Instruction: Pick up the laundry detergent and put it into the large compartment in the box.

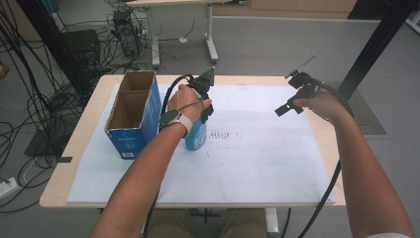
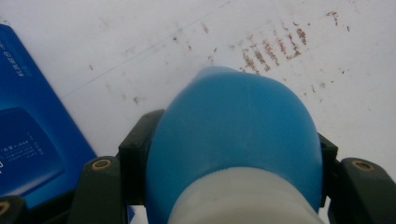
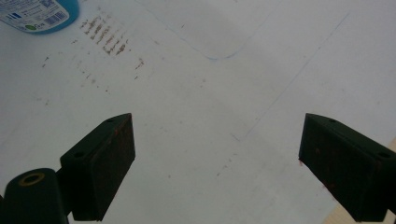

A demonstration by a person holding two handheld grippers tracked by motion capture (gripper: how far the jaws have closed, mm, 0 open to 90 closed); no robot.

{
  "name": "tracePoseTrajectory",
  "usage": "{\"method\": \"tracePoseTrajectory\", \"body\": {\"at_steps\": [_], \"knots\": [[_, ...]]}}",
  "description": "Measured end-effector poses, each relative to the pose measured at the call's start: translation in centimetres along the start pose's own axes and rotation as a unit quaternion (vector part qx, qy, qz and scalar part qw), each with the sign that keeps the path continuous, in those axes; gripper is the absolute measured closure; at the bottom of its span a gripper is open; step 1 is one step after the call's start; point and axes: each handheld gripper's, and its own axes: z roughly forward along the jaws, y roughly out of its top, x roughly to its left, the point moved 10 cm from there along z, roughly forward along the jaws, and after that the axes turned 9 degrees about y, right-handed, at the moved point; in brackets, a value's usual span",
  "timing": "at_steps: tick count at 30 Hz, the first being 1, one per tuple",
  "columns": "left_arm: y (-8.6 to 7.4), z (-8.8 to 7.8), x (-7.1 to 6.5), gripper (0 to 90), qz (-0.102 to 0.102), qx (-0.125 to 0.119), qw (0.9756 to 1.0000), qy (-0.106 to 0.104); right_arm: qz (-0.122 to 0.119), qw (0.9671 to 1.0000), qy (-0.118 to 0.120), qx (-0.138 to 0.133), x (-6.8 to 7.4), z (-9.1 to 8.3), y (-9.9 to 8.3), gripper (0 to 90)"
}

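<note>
A blue bottle (image 1: 196, 136) stands upright on the white sheet (image 1: 257, 158), just right of the blue cardboard box (image 1: 132, 119). My left gripper (image 1: 204, 106) comes down on it from above and is shut on its upper part. In the left gripper view the bottle's rounded blue shoulder (image 2: 233, 130) and white neck sit between both jaws. My right gripper (image 1: 292, 101) hovers over the sheet's far right, jaws wide apart with nothing between its fingertips (image 3: 105, 163). The bottle's labelled base (image 3: 39, 14) shows at the top left of the right gripper view.
The blue cardboard box is open at the top, with two compartments, and stands at the left of the wooden table (image 1: 64, 163). Brown smudges (image 1: 223, 135) mark the sheet right of the bottle. Cables and a black frame post (image 1: 369, 49) lie beyond the table.
</note>
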Motion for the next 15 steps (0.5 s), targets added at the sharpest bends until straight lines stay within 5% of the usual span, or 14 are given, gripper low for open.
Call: {"method": "tracePoseTrajectory", "body": {"at_steps": [15], "knots": [[-0.03, 0.01, -0.02, 37.7, -0.004, -0.001, 1.0, 0.0, 0.002, 1.0, 0.0, 0.001, -0.1, 0.08, -0.25, 10.8]]}}
